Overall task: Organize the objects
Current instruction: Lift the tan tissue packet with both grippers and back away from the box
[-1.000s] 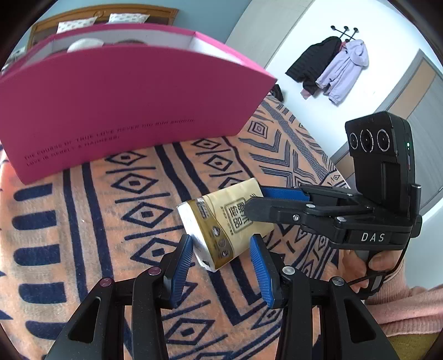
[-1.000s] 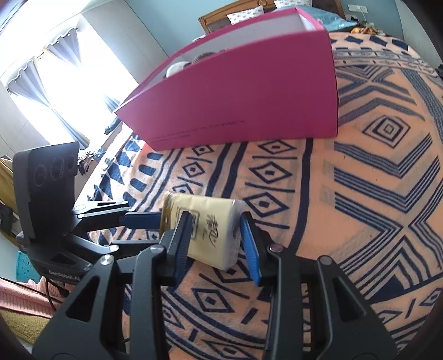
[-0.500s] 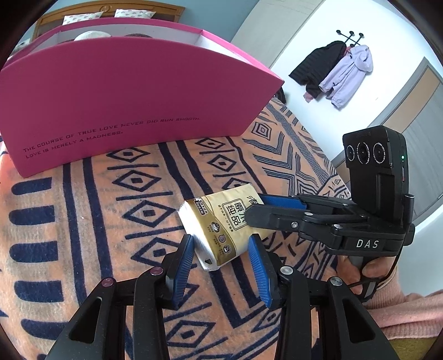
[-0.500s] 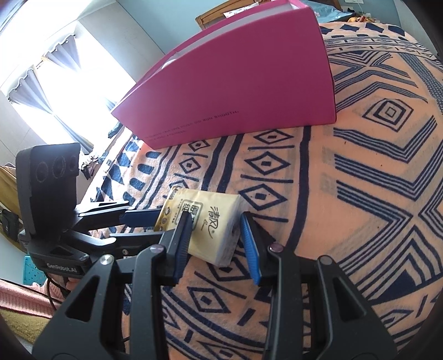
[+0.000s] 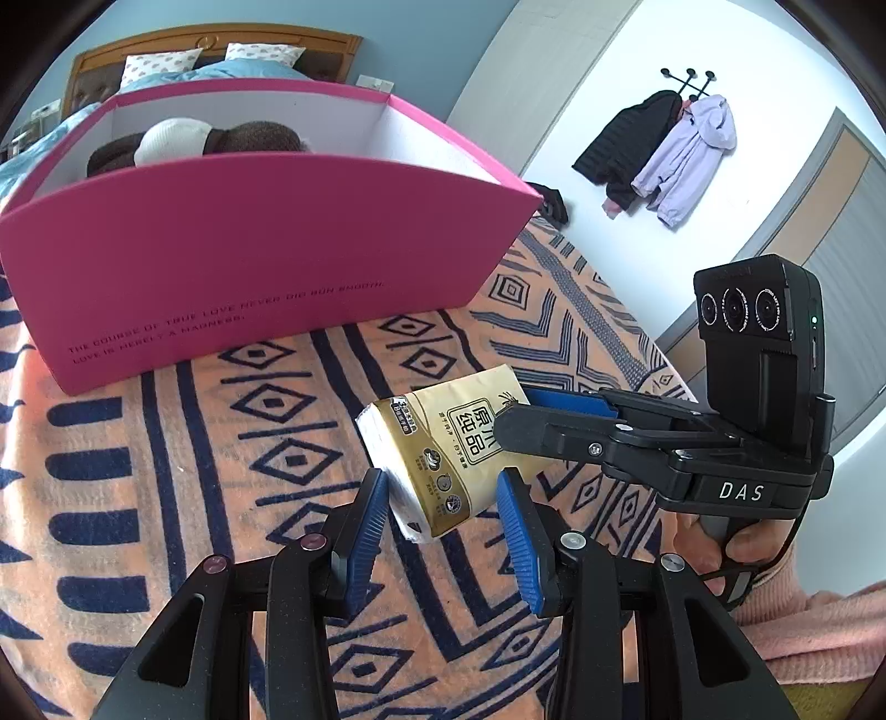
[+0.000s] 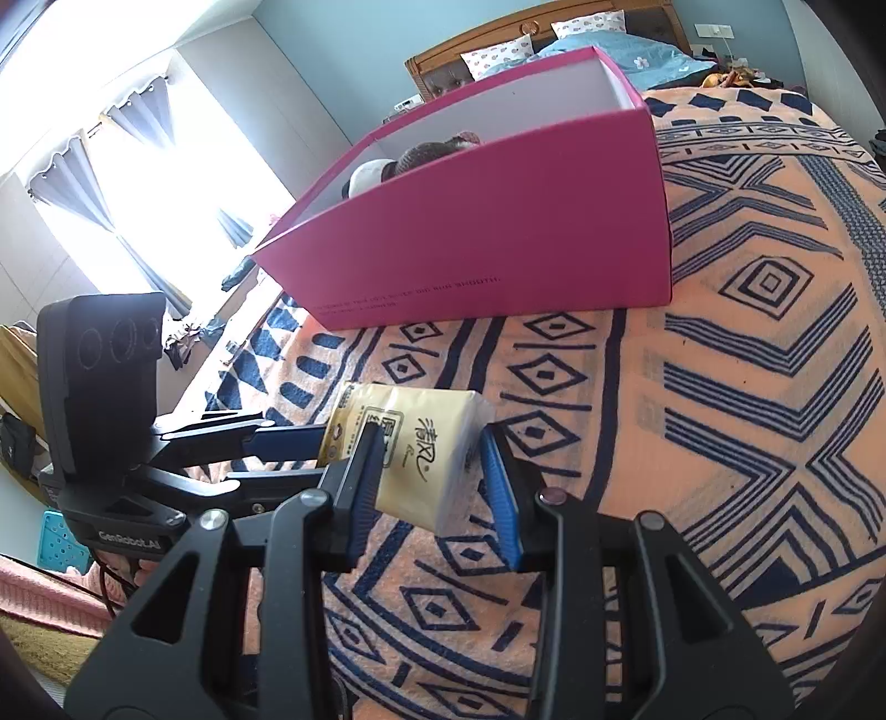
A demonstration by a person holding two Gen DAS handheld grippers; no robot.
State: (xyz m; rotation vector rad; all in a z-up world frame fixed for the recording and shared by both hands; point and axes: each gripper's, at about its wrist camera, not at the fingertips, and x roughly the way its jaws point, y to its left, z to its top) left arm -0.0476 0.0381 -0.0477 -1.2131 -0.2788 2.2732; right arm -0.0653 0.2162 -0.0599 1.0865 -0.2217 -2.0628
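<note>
A yellow tissue pack (image 5: 451, 448) is held above the orange patterned blanket (image 5: 166, 471). My right gripper (image 6: 434, 459) is shut on the tissue pack (image 6: 426, 443), seen from the side in the left wrist view (image 5: 554, 415). My left gripper (image 5: 443, 507) stands open around the pack's near end, pads slightly apart from it. It shows in the right wrist view (image 6: 288, 448) at the left. A pink box (image 5: 249, 266) stands behind, holding brown and white soft items (image 5: 183, 141).
The pink box (image 6: 498, 249) sits on the blanket (image 6: 747, 387) ahead of both grippers. Jackets (image 5: 659, 155) hang on the far wall. A bed headboard with pillows (image 5: 210, 50) is behind the box. A window with curtains (image 6: 138, 166) is at the left.
Both grippers have risen with the tissue pack, so the box's inside now shows. The pack has lifted off the blanket. The left gripper stays open around it.
</note>
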